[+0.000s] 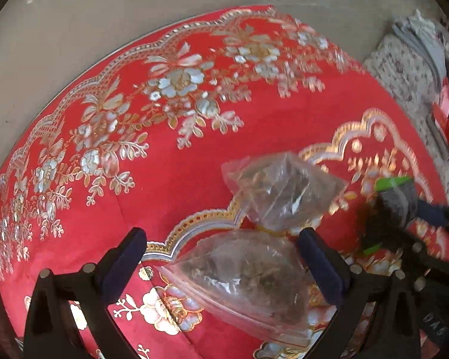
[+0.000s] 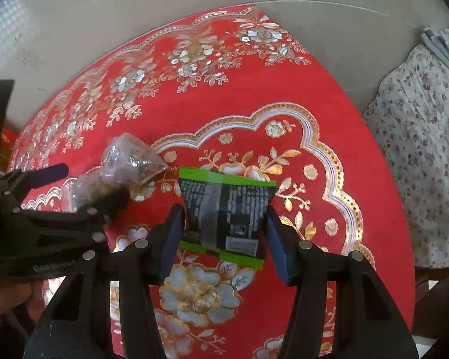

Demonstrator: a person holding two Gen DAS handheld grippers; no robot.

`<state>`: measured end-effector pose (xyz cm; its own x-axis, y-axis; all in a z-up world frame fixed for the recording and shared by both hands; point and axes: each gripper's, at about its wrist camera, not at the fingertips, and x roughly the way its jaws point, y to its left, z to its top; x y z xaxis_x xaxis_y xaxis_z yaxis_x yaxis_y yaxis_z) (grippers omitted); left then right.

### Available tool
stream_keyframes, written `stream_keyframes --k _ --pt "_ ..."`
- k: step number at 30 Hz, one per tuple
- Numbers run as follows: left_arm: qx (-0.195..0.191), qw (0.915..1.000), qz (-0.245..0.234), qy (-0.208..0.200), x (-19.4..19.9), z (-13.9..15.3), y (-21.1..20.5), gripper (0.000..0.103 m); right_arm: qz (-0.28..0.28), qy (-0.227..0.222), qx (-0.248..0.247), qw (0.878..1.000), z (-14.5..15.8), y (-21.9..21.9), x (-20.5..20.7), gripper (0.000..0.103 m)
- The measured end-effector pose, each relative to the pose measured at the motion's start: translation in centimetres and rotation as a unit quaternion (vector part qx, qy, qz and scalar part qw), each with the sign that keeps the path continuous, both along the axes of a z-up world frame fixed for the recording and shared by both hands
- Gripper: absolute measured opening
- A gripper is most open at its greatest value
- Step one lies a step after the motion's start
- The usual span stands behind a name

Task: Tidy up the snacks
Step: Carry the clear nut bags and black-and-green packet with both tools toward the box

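While both grippers hang low over the red embroidered tablecloth [image 2: 329, 95], the nearest thing to the right gripper [image 2: 223, 236] is a black packet with green bands [image 2: 227, 212], lying flat on the cloth between its blue pads [image 2: 277, 245]. The pads stand spread on either side of the packet, near its edges, though I cannot say for certain that they touch it; the claw looks open, not clamped. That packet looks light and thin, a crinkly film pouch that should flex and slide on the cloth, so I would take it across its narrow waist, where the sides pinch in, not by the slick sealed green ends. The left gripper [image 1: 224, 260] also stands wide open, with the near clear plastic bag [image 1: 242, 284] lying between its fingers [image 1: 323, 269] and well apart from the left one. This bag is soft, loose and shapeless, with dry brownish pieces inside that I cannot identify; it would sag and slip, so the gathered neck seems the surer hold. Just past it lies a second clear bag [image 1: 281, 191], the two seemingly touching at their necks. Farther off, beyond the table edge, lies a flowered cloth [image 2: 419, 155].
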<state>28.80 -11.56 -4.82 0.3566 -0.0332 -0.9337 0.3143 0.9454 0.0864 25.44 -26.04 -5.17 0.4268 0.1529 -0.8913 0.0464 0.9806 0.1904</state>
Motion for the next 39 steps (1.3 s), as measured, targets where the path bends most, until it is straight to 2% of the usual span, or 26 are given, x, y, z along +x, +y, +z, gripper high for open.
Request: stream_keyframes --k 3,5,8,10,17,22,29,39 --pt "-0.015 0.9998 -0.008 -0.009 -0.6 0.3 -0.2 0.083 0.003 -0.002 -0.013 1.000 0.1 0.1 0.1 0.053" --pt "-0.026 0.9996 -0.010 -0.009 -0.8 0.6 -0.4 0.065 0.007 -0.004 -0.017 1.000 0.1 0.1 0.1 0.046" --pt "-0.026 0.9996 -0.008 -0.012 -1.2 0.8 -0.9 0.051 0.012 -0.006 -0.021 1.000 0.2 0.1 -0.2 0.044" --pt "-0.022 0.9997 -0.001 -0.014 -1.7 0.8 -1.0 0.048 0.016 -0.012 -0.027 0.999 0.5 -0.1 -0.5 0.044" --pt "-0.020 0.9997 0.017 -0.004 -4.8 0.7 -0.2 0.045 0.048 -0.030 -0.012 0.998 1.5 -1.3 -2.8 0.042" --pt "-0.012 0.9996 0.027 -0.001 -9.9 0.7 0.6 0.045 0.065 -0.020 0.021 0.997 1.1 -2.5 -5.9 0.042" --pt "0.001 0.9980 0.064 0.002 -17.2 0.2 2.4 0.045 0.099 0.003 0.018 0.995 -0.5 -3.4 -12.9 0.042" --pt "-0.011 0.9934 0.113 0.012 -22.0 -0.2 3.9 0.045 0.120 0.009 0.024 0.992 -0.7 -3.5 -18.5 0.042"
